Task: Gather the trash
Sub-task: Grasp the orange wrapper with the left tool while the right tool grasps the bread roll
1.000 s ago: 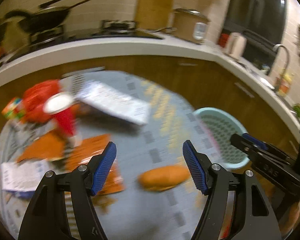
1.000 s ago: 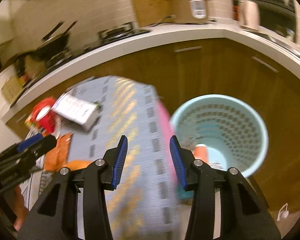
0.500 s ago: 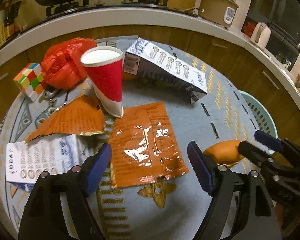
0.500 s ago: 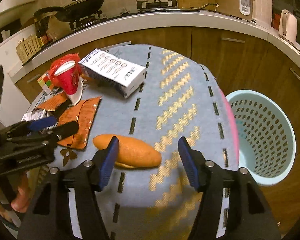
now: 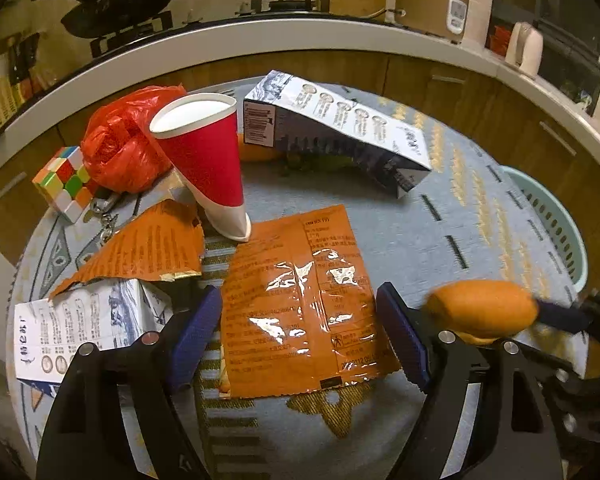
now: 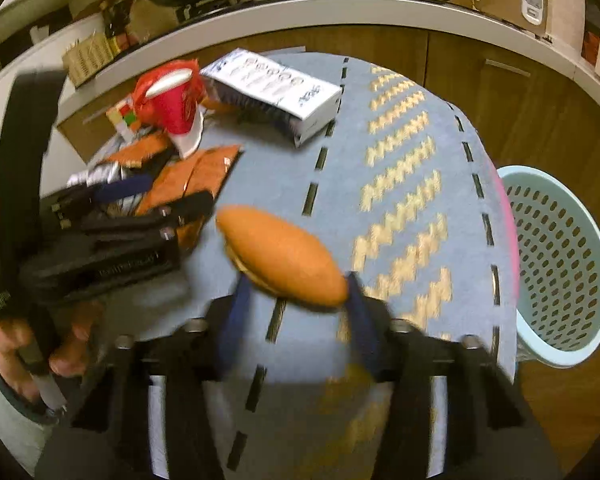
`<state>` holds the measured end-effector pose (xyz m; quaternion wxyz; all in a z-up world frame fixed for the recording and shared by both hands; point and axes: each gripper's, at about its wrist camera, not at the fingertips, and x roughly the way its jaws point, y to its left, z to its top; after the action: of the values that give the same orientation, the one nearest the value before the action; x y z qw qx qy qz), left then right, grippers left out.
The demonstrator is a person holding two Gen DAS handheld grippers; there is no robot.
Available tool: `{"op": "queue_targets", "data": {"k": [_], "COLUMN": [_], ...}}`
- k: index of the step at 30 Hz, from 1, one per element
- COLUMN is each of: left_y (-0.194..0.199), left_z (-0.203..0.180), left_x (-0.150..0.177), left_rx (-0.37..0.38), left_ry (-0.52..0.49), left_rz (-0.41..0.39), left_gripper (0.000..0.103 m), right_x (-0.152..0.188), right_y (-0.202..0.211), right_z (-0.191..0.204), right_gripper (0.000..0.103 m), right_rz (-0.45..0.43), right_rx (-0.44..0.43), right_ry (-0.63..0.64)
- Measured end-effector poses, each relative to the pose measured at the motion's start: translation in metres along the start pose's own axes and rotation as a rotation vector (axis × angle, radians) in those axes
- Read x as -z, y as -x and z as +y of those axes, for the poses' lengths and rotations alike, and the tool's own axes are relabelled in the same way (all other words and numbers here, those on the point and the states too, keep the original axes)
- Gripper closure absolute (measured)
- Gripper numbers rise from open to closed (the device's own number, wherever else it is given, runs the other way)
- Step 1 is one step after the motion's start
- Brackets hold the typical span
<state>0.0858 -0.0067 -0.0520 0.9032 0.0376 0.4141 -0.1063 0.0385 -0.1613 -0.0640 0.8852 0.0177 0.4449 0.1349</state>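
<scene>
1. Nearest, the right hand-held gripper (image 6: 296, 312) has just been closing and, as best the blur shows, its pads are clamped on the bun (image 6: 280, 256); the bun's long axis runs across the jaws, slanting toward the left hand-held gripper (image 5: 300, 336).
2. Beyond, that left one stands apart over the orange wrapper (image 5: 300, 304), flat on the bench (image 5: 420, 220), gripping nothing.
3. Farther, cup (image 5: 204, 160), red bag (image 5: 120, 148) and cartons are uncollected; the task looks early.
4. Basket (image 6: 560, 260) waits off the bench's edge.
</scene>
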Motion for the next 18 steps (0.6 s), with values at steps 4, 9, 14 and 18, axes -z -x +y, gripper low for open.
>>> {"op": "queue_targets", "data": {"k": [4, 9, 14, 18], "left_y": [-0.001, -0.002, -0.004, -0.003], "left_z": [-0.002, -0.017, -0.024, -0.017], "left_x": [-0.002, 0.001, 0.004, 0.004], "left_rx": [0.025, 0.022, 0.002, 0.035], "left_ry": [0.002, -0.045, -0.080, -0.048], "left_rz": [-0.003, -0.001, -0.008, -0.018], "left_gripper": [0.030, 0.037, 0.051, 0.058], "right_x": [0.005, 0.006, 0.019, 0.021], "right_y": [0.009, 0.021, 0.022, 0.032], "right_z": [-0.002, -0.009, -0.009, 0.001], "right_gripper": [0.080, 0.081, 0.081, 0.081], "right_rz": [-0.028, -0.068, -0.048, -0.054], "right_rx": [0.004, 0.101, 0.066, -0.013], "right_ry": [-0.019, -0.085, -0.140, -0.102]}}
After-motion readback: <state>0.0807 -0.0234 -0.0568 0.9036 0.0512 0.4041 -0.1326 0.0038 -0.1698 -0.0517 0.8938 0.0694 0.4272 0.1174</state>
